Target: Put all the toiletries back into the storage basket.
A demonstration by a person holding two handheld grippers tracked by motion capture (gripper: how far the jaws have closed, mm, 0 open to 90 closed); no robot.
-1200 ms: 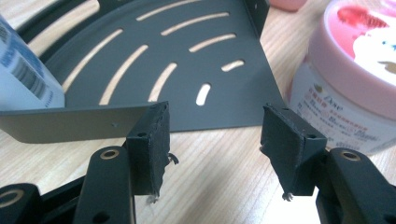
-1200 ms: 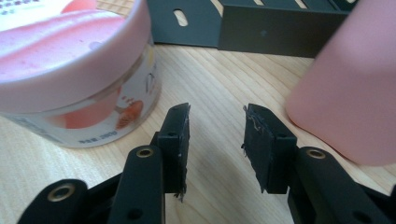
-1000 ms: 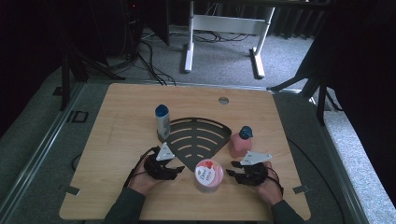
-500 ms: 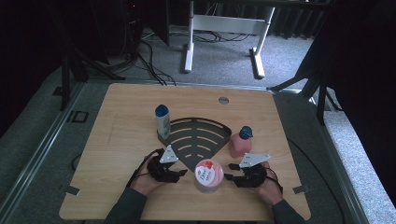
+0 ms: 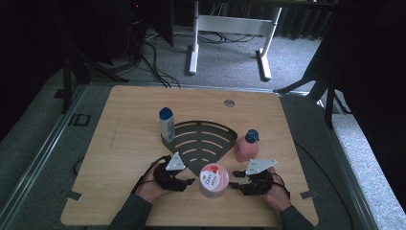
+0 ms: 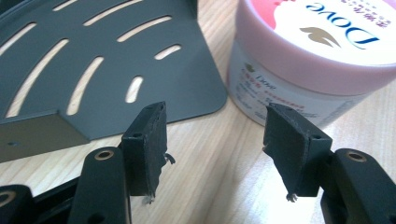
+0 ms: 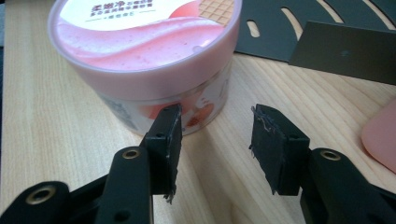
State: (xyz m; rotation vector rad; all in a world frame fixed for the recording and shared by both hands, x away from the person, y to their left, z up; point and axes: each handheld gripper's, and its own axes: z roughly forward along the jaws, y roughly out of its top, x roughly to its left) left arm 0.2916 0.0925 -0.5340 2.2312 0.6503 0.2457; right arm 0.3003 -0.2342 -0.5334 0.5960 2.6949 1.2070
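A round jar [image 5: 214, 179] with a pink lid stands near the table's front edge, just off the tip of a dark grey fan-shaped slotted shelf [image 5: 203, 139]. My left gripper [image 5: 191, 181] lies on the wood left of the jar, open, with only bare table between its pads [image 6: 215, 140]. The jar [image 6: 299, 60] is just beyond its right jaw and the shelf [image 6: 107, 56] beyond its left. My right gripper [image 5: 233, 184] lies right of the jar, open [image 7: 215, 149]. Its jaws have just been opening, with nothing between them. The jar [image 7: 149, 60] stands just past its left jaw.
A white bottle with a blue cap [image 5: 166, 125] stands at the shelf's left corner. A pink bottle with a blue cap [image 5: 246, 145] stands at its right edge, and its side [image 7: 380, 135] shows in the right gripper view. Bare wood lies to the left and behind.
My left hand has edged a little to the right, closer to the jar. The right hand and the jar have stayed in place.
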